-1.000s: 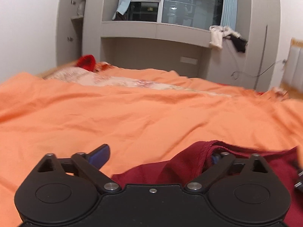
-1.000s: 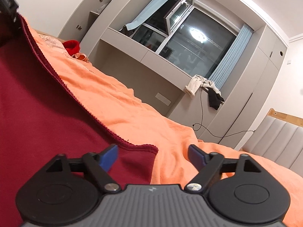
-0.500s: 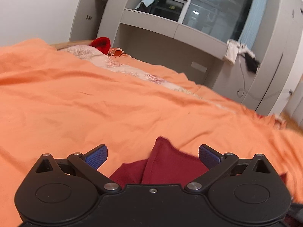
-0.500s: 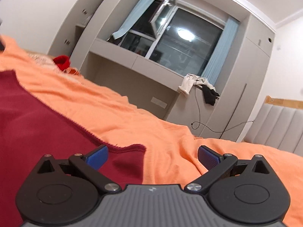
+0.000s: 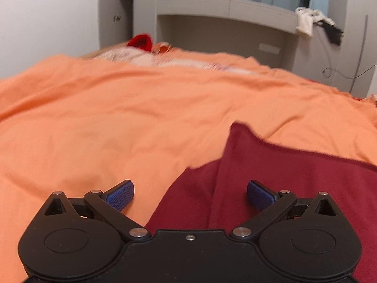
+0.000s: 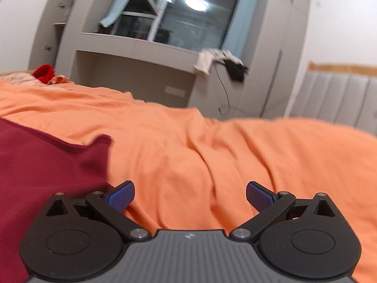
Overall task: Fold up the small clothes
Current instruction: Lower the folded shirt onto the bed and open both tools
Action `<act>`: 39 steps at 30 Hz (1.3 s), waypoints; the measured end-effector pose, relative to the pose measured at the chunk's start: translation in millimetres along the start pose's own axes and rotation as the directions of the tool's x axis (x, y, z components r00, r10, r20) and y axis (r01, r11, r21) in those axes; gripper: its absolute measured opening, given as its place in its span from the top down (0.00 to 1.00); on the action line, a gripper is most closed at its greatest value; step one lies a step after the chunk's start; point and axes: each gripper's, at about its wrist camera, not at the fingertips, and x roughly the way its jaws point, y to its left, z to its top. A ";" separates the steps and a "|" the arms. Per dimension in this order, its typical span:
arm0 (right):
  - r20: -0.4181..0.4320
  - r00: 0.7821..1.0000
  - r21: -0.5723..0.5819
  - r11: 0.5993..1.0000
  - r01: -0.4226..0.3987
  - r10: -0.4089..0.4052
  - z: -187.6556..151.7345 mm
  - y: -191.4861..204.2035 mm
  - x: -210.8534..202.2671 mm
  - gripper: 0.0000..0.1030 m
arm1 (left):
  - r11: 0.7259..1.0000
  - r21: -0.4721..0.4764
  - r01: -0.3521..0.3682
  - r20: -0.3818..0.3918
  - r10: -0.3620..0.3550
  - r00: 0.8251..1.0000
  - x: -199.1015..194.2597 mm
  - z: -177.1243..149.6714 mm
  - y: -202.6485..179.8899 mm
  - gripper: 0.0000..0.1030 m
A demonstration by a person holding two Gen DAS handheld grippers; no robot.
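A dark red garment (image 5: pixel 282 179) lies folded on the orange bedsheet (image 5: pixel 117 118), at the lower right of the left wrist view. It also shows in the right wrist view (image 6: pixel 47 165) at the lower left. My left gripper (image 5: pixel 190 194) is open and empty, low over the garment's left edge. My right gripper (image 6: pixel 190 194) is open and empty, over bare sheet (image 6: pixel 235 153) just right of the garment's corner.
A grey built-in cabinet and window (image 6: pixel 165 47) stand beyond the bed. A red item (image 5: pixel 140 42) and a pale patterned cloth (image 5: pixel 165 60) lie at the bed's far edge. Clothes (image 6: pixel 219 63) hang off the ledge. A padded headboard (image 6: pixel 337 99) is at the right.
My left gripper let go of the red garment and opened, and the garment now lies flat. My right gripper opened wider and drew off the garment to the right.
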 end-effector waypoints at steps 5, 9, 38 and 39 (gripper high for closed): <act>-0.050 0.999 0.078 0.997 0.012 -0.008 -6.5 -22.7 3.0 0.00 | 0.999 -0.041 0.027 0.005 -0.027 1.000 0.7 -3.8 8.9 0.01; -0.055 0.998 0.066 0.998 0.019 -0.015 -5.7 -24.4 -4.8 0.00 | 0.992 -0.107 0.066 0.043 -0.061 0.997 -8.2 -2.5 19.9 0.01; 0.164 0.944 0.054 0.953 -0.299 0.287 9.7 80.7 -152.2 0.00 | 0.973 -0.165 0.160 0.199 -0.126 0.972 -162.7 -102.5 41.3 0.01; 0.163 0.940 0.034 0.951 -0.308 0.299 8.2 87.3 -152.9 0.00 | 0.973 -0.158 0.166 0.192 -0.135 0.972 -162.2 -105.8 40.6 0.01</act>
